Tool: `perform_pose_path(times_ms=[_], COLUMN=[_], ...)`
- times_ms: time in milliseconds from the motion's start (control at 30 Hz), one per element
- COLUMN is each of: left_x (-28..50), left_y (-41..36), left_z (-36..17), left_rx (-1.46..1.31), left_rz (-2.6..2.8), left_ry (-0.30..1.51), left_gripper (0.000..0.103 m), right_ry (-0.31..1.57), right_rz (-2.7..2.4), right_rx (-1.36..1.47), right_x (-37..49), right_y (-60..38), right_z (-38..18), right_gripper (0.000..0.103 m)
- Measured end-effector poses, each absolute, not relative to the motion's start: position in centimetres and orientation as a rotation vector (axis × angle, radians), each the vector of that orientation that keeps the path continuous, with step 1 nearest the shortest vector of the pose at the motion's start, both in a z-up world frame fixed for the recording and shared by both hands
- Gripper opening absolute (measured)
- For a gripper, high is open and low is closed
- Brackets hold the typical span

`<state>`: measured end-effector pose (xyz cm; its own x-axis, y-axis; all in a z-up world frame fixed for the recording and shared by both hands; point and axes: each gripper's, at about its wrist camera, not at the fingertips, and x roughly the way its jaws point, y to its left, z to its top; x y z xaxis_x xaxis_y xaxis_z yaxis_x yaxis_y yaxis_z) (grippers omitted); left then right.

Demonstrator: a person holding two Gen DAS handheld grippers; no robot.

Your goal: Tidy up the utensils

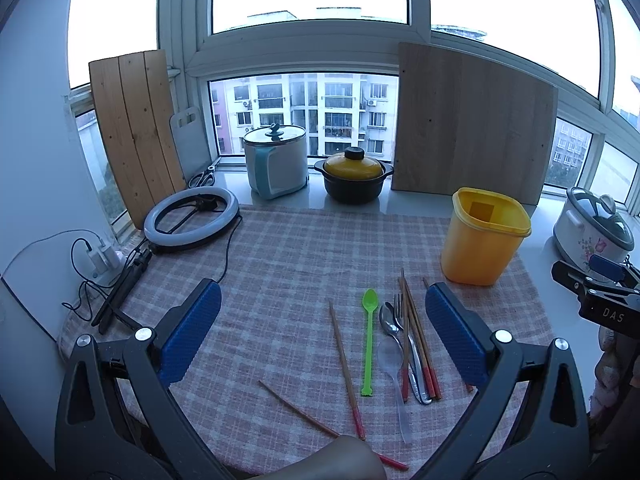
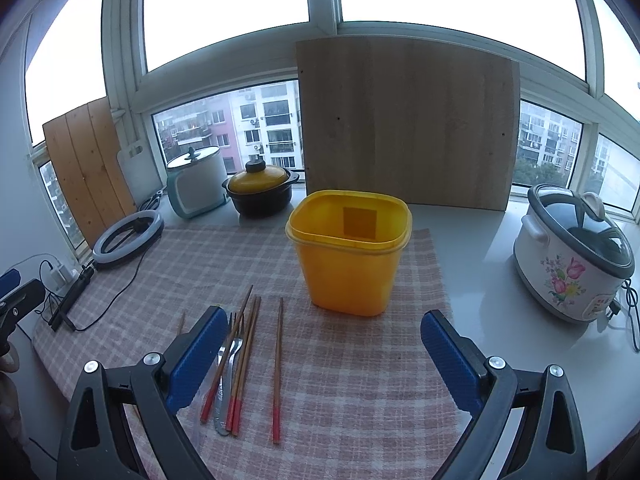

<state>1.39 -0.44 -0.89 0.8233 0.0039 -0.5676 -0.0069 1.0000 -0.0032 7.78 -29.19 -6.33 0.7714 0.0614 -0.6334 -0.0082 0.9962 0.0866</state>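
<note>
Utensils lie loose on a checked cloth [image 1: 280,264]: a green plastic spoon [image 1: 368,340], a metal spoon and fork [image 1: 394,320], a clear plastic spoon [image 1: 394,376], and several red-tipped wooden chopsticks [image 1: 346,368]. An empty yellow tub [image 1: 482,236] stands upright behind them; it also shows in the right wrist view [image 2: 349,250]. My left gripper [image 1: 322,332] is open above the utensils, holding nothing. My right gripper [image 2: 320,356] is open and empty in front of the tub, with chopsticks [image 2: 277,368] and the fork [image 2: 232,360] by its left finger.
A ring light [image 1: 192,220] with cable lies at back left. A white cooker [image 1: 276,162], a yellow-lidded black pot [image 1: 353,176] and wooden boards [image 1: 472,136] stand along the window. A floral rice cooker [image 2: 572,256] stands at right.
</note>
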Motion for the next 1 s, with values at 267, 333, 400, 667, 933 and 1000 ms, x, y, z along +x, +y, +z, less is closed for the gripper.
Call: perform_pose_path(times_ms=[267, 333, 400, 667, 933, 1000], left_x=[1.42, 1.42, 1.59, 1.62, 1.76, 1.78], left_y=[-0.39, -0.41, -0.23, -0.28, -0.12, -0.04], left_z=[-0.90, -0.91, -1.06, -1.09, -1.49, -1.63], left_rx=[-0.006, -0.004, -0.005, -0.007, -0.009, -0.009], left_rz=[0.006, 0.006, 0.007, 0.005, 0.008, 0.007], left_ry=[0.604, 0.603, 0.604, 0.606, 0.608, 0.611], left_gripper=[0.103, 0.103, 0.103, 0.103, 0.103, 0.103], right_ry=[0.696, 0.696, 0.699, 0.705, 0.710, 0.714], right_rz=[0.041, 0.041, 0.041, 0.044, 0.050, 0.052], right_rx=[0.080, 0.080, 0.081, 0.076, 0.071, 0.072], right_x=[7.81, 7.82, 7.80, 7.90, 8.05, 8.11], right_y=[-29.17, -29.22, -29.19, -28.99, -28.62, -28.62], right_z=[-6.45, -6.47, -6.48, -6.46, -6.55, -6.63], right_gripper=[0.099, 0.099, 0.099, 0.099, 0.099, 0.099])
